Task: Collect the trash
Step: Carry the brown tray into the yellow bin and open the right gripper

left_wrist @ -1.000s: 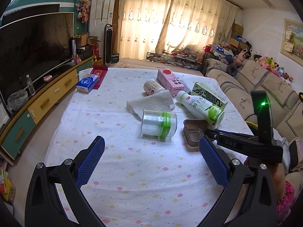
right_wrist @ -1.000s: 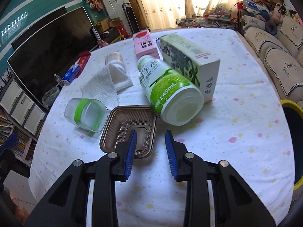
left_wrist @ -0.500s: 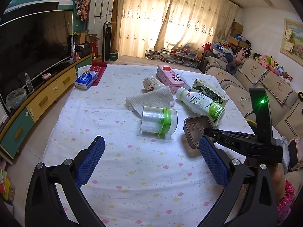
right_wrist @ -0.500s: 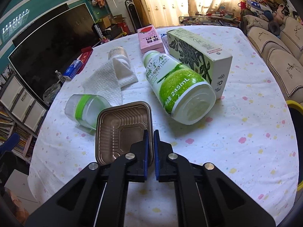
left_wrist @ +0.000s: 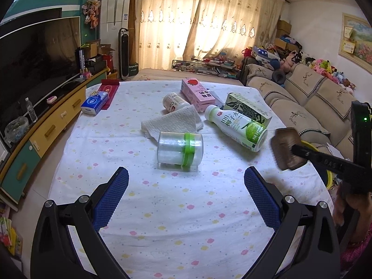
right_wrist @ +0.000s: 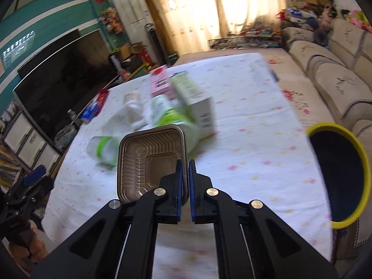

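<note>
Two tongs show: the right tongs (right_wrist: pixel 183 169) pinch the rim of a brown plastic tray (right_wrist: pixel 151 160) lifted above the bench (left_wrist: pixel 186 200), near a yellow-rimmed bin (right_wrist: pixel 339 181), while the left tongs (left_wrist: pixel 186 193) gape wide before a toppled clear green-banded jar (left_wrist: pixel 180 148).

Bottle (right_wrist: pixel 172 116) and carton (right_wrist: pixel 195 100) motion-blurred; bin (right_wrist: pixel 339 176) edge-cropped.

Backlit curtains (left_wrist: pixel 204 23); right view motion-blurred.
</note>
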The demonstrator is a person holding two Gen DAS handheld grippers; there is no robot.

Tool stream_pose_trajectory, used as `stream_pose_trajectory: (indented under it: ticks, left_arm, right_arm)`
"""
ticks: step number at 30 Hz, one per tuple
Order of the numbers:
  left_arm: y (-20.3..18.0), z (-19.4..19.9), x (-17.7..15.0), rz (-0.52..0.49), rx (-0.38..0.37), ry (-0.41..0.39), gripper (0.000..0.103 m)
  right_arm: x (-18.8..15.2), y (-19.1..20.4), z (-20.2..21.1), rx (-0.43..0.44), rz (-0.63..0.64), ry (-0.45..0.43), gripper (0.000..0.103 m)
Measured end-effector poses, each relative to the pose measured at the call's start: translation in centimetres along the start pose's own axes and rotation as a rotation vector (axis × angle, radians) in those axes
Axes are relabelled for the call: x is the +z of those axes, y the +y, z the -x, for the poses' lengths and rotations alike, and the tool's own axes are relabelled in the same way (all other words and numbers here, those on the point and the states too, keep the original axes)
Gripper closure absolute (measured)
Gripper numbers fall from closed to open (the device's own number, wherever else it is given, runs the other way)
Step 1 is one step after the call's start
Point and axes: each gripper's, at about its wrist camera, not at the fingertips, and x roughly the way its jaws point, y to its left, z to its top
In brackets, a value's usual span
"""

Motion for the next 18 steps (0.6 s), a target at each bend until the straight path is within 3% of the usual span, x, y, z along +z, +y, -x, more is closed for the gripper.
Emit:
stream_pose_trajectory:
  ticks: [9,14,18]
  left_arm:
    - [-2.0,-1.5,0.5,-0.038,-0.016,0.034,0.005]
    - [-2.9,-2.5,0.8,-0.048,-0.026,0.055,0.005]
    - [-3.7,-3.1,0.9,-0.07,-0.026,0.066,0.005]
  right_arm:
    - [-0.8,-13.8,1.9,-0.286,-0.244,-0.036,0.098]
    - [-1.6,-18.7,1.1,-0.378,-0.331,-0.012,0.096]
    - [-2.0,-21.2,0.8,-0.402,-0.384,-0.007,0.093]
